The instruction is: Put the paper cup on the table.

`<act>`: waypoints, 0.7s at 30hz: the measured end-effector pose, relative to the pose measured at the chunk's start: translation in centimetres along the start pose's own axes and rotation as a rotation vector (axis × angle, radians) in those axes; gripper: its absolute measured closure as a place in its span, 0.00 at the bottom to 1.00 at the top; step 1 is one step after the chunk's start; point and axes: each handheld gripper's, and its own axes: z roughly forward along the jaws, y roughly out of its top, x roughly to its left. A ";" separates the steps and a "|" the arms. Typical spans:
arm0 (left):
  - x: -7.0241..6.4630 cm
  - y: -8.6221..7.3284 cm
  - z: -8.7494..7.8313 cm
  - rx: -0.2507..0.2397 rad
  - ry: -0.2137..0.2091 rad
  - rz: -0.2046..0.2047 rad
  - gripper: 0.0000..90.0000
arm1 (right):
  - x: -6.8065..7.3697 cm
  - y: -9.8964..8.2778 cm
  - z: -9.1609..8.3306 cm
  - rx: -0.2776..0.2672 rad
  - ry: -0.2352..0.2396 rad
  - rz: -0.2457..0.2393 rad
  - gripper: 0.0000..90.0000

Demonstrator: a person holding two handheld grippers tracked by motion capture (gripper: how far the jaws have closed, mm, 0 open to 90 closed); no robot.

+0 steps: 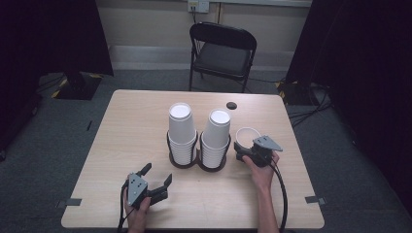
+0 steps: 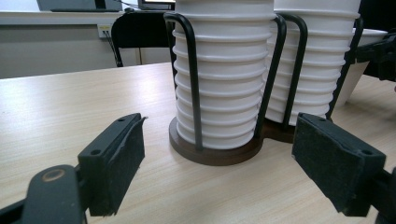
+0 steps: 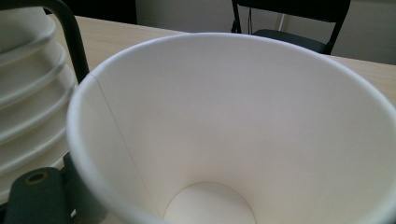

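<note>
My right gripper [image 1: 246, 149] clamps the single cup [image 1: 247, 136], hiding its jaws; my left gripper [image 1: 158, 178] gapes empty, near-left.

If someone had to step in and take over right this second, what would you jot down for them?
Right gripper: holds a single cup, mouth up, just right of the holder.
Left gripper: open, empty, resting near the table's front edge and facing the holder.
Holder: two stacks, left stack and right stack, cups upside down.
Done: one cup is out and in the right gripper.
Left: probably set it down; where it should go cannot be told.
</note>
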 end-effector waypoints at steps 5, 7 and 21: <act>0.0 0.0 0.0 0.001 -0.001 0.001 0.19 | -0.1 0.0 0.0 0.004 0.004 0.006 0.13; 0.0 0.0 0.0 0.000 0.000 0.001 0.19 | -0.1 0.0 0.0 0.008 0.003 0.009 0.13; 0.0 0.0 -0.1 -0.005 -0.001 -0.003 0.19 | -0.5 -0.7 0.4 0.131 0.034 0.063 0.15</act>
